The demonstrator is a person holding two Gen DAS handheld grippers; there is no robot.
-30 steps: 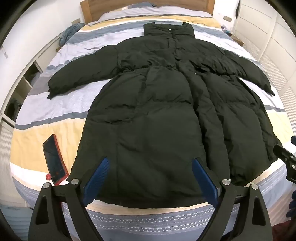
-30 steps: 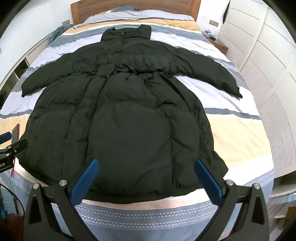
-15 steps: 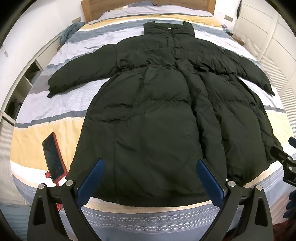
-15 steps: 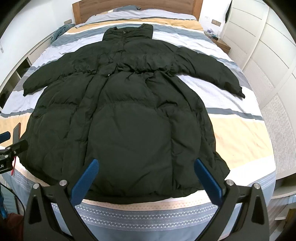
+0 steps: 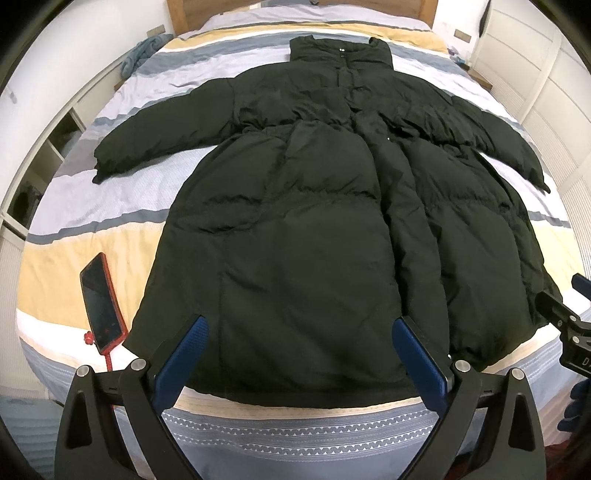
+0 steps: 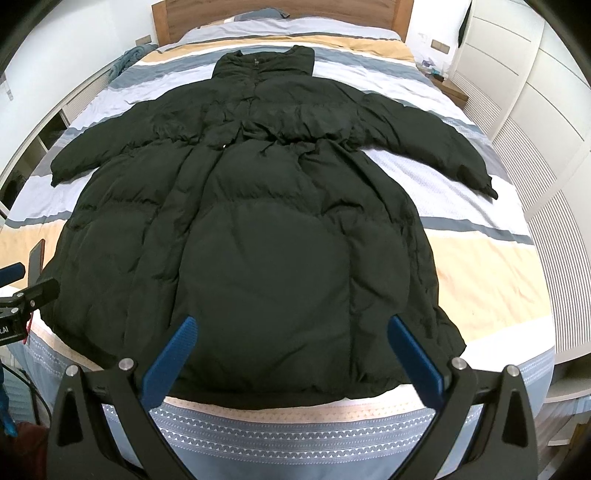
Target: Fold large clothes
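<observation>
A long black puffer coat (image 5: 303,221) lies flat and face up on the striped bed (image 5: 85,206), collar toward the headboard, both sleeves spread out; it also shows in the right wrist view (image 6: 266,236). My left gripper (image 5: 299,350) is open and empty, hovering above the hem's left half near the foot of the bed. My right gripper (image 6: 291,354) is open and empty above the hem's right half. The right gripper's body shows at the right edge of the left wrist view (image 5: 569,332).
A red-cased phone (image 5: 101,306) lies on the bed left of the hem. A wooden headboard (image 6: 280,9) stands at the far end. White wardrobe doors (image 6: 535,96) line the right side, open shelves (image 5: 44,155) the left. A blue cloth (image 5: 142,51) lies at the far left.
The left gripper has pulled back slightly and its fingers have spread a little wider. The right gripper has barely moved. The coat has not moved.
</observation>
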